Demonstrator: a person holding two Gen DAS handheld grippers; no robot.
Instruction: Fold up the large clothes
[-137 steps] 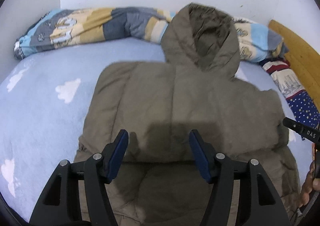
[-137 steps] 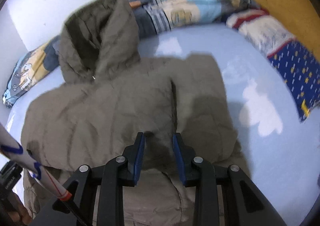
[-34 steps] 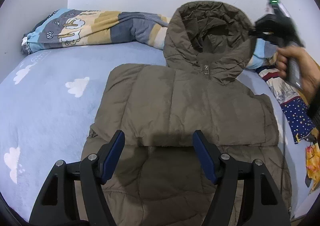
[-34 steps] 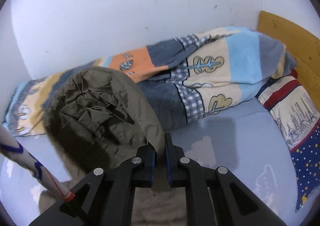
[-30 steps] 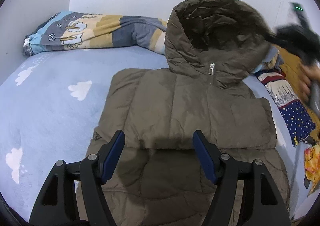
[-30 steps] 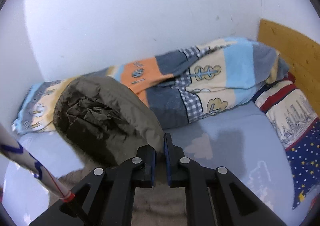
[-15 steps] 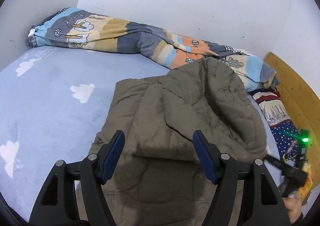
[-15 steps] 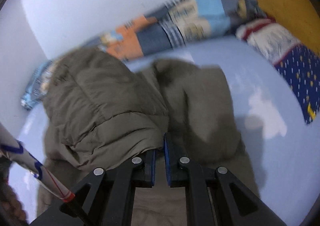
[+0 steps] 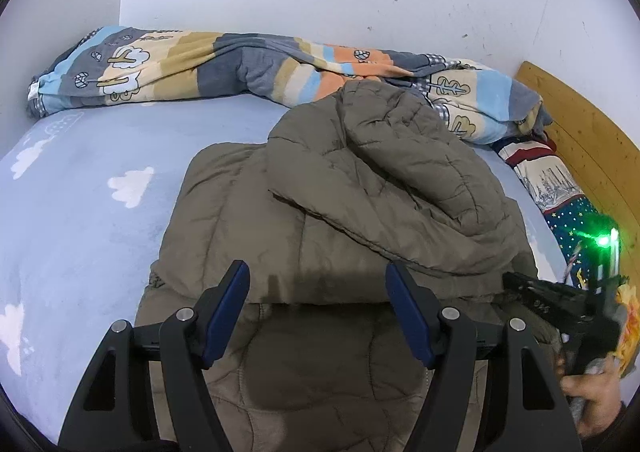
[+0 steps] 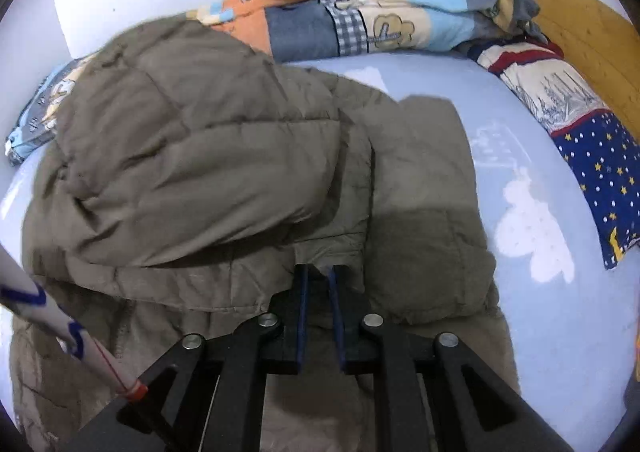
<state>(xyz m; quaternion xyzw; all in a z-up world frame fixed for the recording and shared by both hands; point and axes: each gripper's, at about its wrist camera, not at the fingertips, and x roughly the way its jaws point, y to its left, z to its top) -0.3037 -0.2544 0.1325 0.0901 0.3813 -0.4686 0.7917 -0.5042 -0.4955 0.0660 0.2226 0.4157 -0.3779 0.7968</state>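
An olive-brown padded hooded jacket [image 9: 320, 236] lies on the bed with both sleeves folded in. Its hood [image 9: 384, 171] is folded forward over the chest. My left gripper [image 9: 318, 292] is open and empty, hovering over the jacket's lower half. My right gripper [image 10: 320, 272] sits at the front edge of the hood [image 10: 192, 155]; its jaws stand a narrow gap apart with the hood's edge at the tips. It also shows in the left wrist view [image 9: 560, 304], at the jacket's right side.
The light blue bed sheet [image 9: 80, 203] has white clouds. A rolled patterned blanket [image 9: 208, 67] lies along the wall. A striped, starry pillow [image 10: 576, 123] and a wooden headboard [image 10: 580, 23] are at the right.
My right gripper took hold of the hood at the wall end, pulled it up and over, and laid it down on the jacket's chest. Its jaws have parted slightly. The left gripper stayed open.
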